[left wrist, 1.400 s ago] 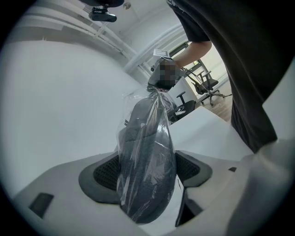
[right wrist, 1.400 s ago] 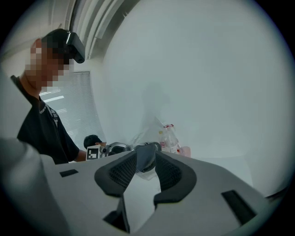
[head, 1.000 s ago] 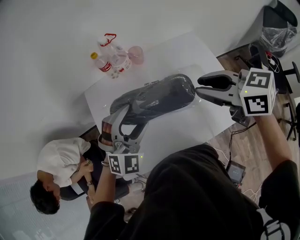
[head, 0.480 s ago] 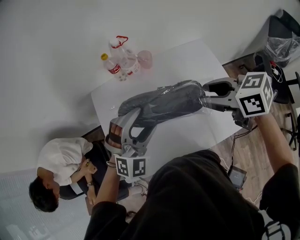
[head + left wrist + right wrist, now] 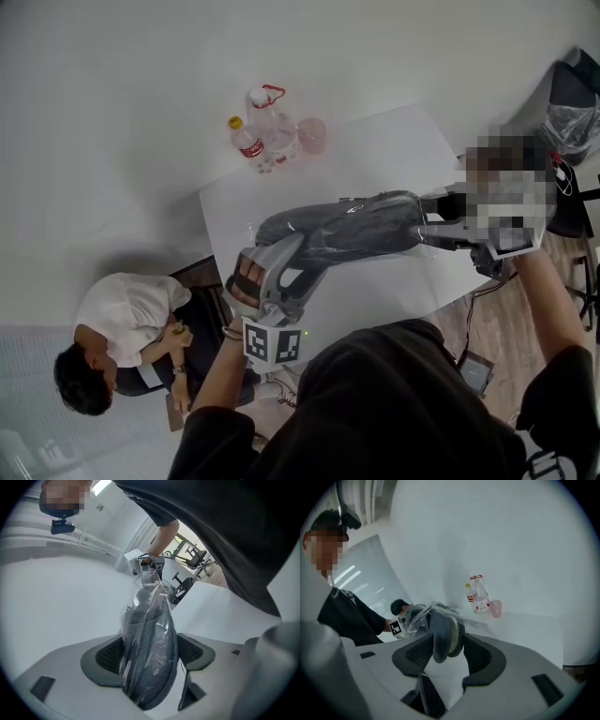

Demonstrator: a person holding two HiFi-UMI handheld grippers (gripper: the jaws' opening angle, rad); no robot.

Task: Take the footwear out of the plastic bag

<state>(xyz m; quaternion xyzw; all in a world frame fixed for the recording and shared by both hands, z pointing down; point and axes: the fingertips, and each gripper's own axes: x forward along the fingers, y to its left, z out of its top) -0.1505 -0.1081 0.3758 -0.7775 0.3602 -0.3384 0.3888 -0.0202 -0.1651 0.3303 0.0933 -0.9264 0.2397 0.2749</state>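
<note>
A dark grey slipper in a clear plastic bag (image 5: pixel 352 228) hangs above the white table (image 5: pixel 394 155), stretched between both grippers. My left gripper (image 5: pixel 292 265) is shut on its toe end; in the left gripper view the bagged toe (image 5: pixel 151 667) sits pressed between both pads. My right gripper (image 5: pixel 439 221) is at the heel end, partly under a mosaic patch. In the right gripper view its jaws stand wide around the heel (image 5: pixel 443 637), and the pads do not clearly press on it. Crumpled bag film (image 5: pixel 417 618) trails behind the heel.
Two plastic bottles (image 5: pixel 265 141) and a pink cup (image 5: pixel 312 136) stand at the table's far left corner. A person in a white shirt (image 5: pixel 127 323) sits by the table's left side. A chair with a bag (image 5: pixel 572 103) and cables on the wooden floor are at the right.
My right gripper moved left from beyond the bag's end onto the heel of the bagged slipper, and its jaws widened. The left gripper kept its hold on the toe.
</note>
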